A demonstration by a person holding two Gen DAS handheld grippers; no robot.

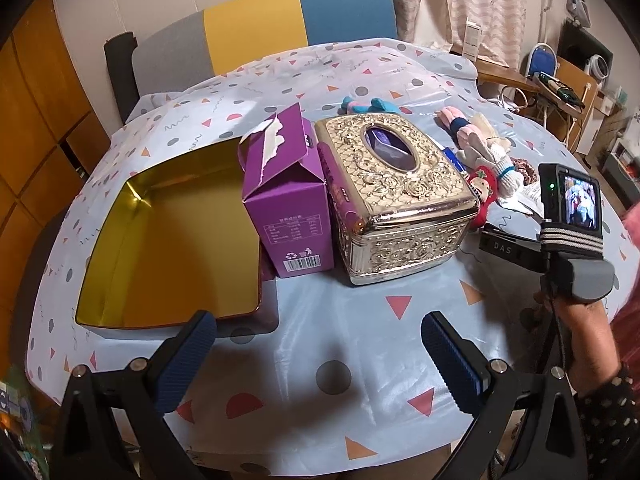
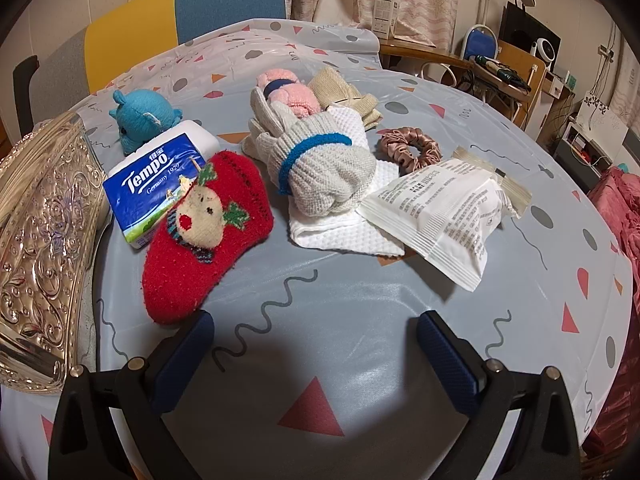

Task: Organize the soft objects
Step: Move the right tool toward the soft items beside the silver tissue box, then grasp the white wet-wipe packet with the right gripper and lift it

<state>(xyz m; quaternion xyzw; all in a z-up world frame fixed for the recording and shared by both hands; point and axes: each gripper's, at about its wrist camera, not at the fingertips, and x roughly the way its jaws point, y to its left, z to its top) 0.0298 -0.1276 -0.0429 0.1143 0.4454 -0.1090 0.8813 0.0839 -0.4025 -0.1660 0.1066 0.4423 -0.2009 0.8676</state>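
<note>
In the right wrist view a red reindeer sock (image 2: 208,236) lies just ahead of my open right gripper (image 2: 312,356). Behind it sit rolled grey gloves with a blue band (image 2: 320,168), a white waffle cloth (image 2: 340,232), a pink fuzzy roll (image 2: 286,92), a beige knit (image 2: 340,90), a blue plush (image 2: 140,118), a pink scrunchie (image 2: 410,146), a Tempo tissue pack (image 2: 160,176) and a white sachet (image 2: 440,212). My left gripper (image 1: 320,360) hangs open over bare cloth, near an open gold tin (image 1: 172,236). The red sock (image 1: 482,192) peeks out beyond the tissue box.
An ornate silver tissue box (image 1: 396,196) and a torn purple carton (image 1: 284,200) stand mid-table beside the tin. The right hand-held gripper body (image 1: 568,232) and a person's hand (image 1: 580,332) are at the right. A chair (image 1: 256,28) stands behind the patterned tablecloth (image 2: 360,300).
</note>
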